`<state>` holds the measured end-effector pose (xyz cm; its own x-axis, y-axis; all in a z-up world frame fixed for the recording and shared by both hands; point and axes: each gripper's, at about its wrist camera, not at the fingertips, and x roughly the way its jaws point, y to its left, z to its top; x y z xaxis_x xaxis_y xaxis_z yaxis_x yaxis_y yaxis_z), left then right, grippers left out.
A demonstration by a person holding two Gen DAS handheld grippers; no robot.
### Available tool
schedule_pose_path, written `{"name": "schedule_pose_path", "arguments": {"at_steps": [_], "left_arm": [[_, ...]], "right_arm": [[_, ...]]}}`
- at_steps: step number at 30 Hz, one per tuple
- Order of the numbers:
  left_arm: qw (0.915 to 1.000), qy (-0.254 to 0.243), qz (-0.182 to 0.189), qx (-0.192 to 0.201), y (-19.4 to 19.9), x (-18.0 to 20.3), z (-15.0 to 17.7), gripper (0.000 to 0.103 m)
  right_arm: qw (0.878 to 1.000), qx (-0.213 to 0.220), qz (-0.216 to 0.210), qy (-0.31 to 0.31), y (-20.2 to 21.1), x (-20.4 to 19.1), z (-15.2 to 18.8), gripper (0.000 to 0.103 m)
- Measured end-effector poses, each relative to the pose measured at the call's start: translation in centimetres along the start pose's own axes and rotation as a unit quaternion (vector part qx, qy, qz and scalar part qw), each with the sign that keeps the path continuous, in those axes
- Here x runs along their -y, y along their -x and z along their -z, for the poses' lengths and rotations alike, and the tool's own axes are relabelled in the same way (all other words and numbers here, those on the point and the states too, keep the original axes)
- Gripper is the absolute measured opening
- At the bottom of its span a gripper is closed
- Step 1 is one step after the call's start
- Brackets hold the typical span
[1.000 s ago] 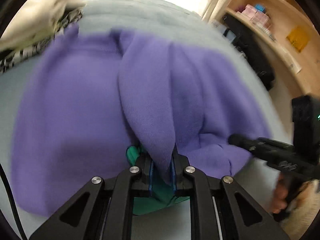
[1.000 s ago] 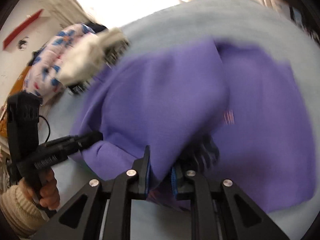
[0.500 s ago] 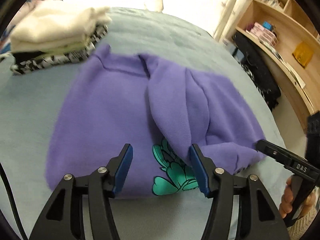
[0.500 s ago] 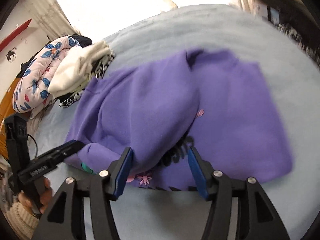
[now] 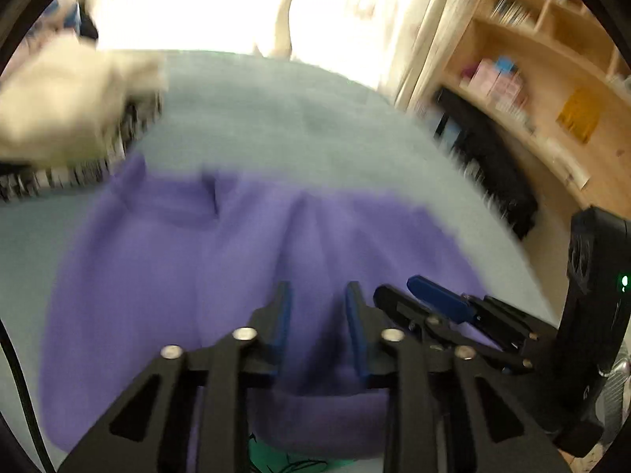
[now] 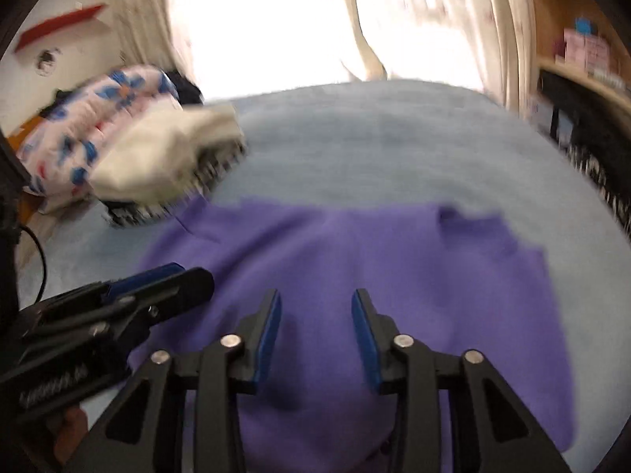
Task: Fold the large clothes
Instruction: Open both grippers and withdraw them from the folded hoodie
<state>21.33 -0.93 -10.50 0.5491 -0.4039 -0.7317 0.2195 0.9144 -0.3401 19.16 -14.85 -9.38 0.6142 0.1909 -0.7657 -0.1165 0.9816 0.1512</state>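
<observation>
A purple sweatshirt (image 5: 177, 276) (image 6: 394, 256) lies folded on the light blue bed (image 5: 276, 118) (image 6: 374, 138), with a sliver of its green print (image 5: 276, 461) showing at the near hem. My left gripper (image 5: 318, 307) hovers over the near part of it, its jaws closing with only air between the blue pads. My right gripper (image 6: 316, 315) hangs just beside it over the same cloth, jaws also closing and pressing on nothing. Each gripper shows in the other's view: the right gripper (image 5: 396, 289) and the left gripper (image 6: 193, 274). Both views are motion-blurred.
A stack of folded clothes (image 5: 67, 106) (image 6: 165, 153), cream on top of black-and-white, sits at the far left of the bed next to a floral quilt (image 6: 90, 126). Wooden shelves (image 5: 552, 98) and a dark object (image 5: 493, 165) stand past the right edge. A bright window is beyond.
A second ago both grippers were shut on folds of the sweatshirt. They then opened wide and let it drop. Now both have risen, drawn closer together, and the jaws are narrower.
</observation>
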Motion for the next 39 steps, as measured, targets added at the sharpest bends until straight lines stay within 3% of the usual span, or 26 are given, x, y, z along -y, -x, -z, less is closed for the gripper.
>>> {"name": "schedule_pose_path", "arguments": {"at_steps": [2, 4, 9, 14, 22, 24, 25, 28, 39], "left_arm": [[0.9996, 0.001, -0.012, -0.026, -2.0, -0.8, 1.7, 0.019], [0.9998, -0.016, -0.004, -0.009, -1.8, -0.9, 3.1, 0.019], [0.9957, -0.077, -0.049, 0.014, -1.7, 0.7, 5.2, 0.019], [0.9963, -0.071, -0.044, 0.021, -2.2, 0.5, 4.9, 0.019], [0.9961, -0.069, -0.050, 0.026, 0.1, 0.8, 5.6, 0.023], [0.9959, -0.066, -0.052, 0.033, 1.5, 0.9, 5.5, 0.026], [0.9958, -0.065, -0.052, 0.039, 2.3, 1.0, 5.4, 0.031], [0.9946, -0.060, -0.063, 0.056, 5.0, 1.3, 4.9, 0.051], [0.9918, -0.036, -0.098, 0.074, 15.8, 3.0, 5.0, 0.054]], "right_arm": [[1.000, -0.016, 0.011, -0.005, -1.1, 1.4, 1.9, 0.024], [1.000, -0.004, 0.003, -0.010, -0.1, 2.0, 3.3, 0.024], [0.999, 0.017, 0.029, -0.006, 0.1, 1.3, 4.5, 0.025], [0.999, 0.025, 0.017, -0.026, 0.1, 1.9, 4.5, 0.028], [0.999, 0.017, 0.022, -0.020, 0.9, 1.0, 3.8, 0.033], [0.999, 0.025, 0.011, -0.035, 2.2, 1.0, 3.6, 0.038], [0.999, 0.030, 0.003, -0.042, 3.1, 0.9, 3.5, 0.043], [0.998, 0.050, 0.001, -0.039, 6.1, 0.2, 3.3, 0.044], [0.991, 0.123, -0.012, -0.047, 19.4, -1.9, 3.0, 0.044]]}}
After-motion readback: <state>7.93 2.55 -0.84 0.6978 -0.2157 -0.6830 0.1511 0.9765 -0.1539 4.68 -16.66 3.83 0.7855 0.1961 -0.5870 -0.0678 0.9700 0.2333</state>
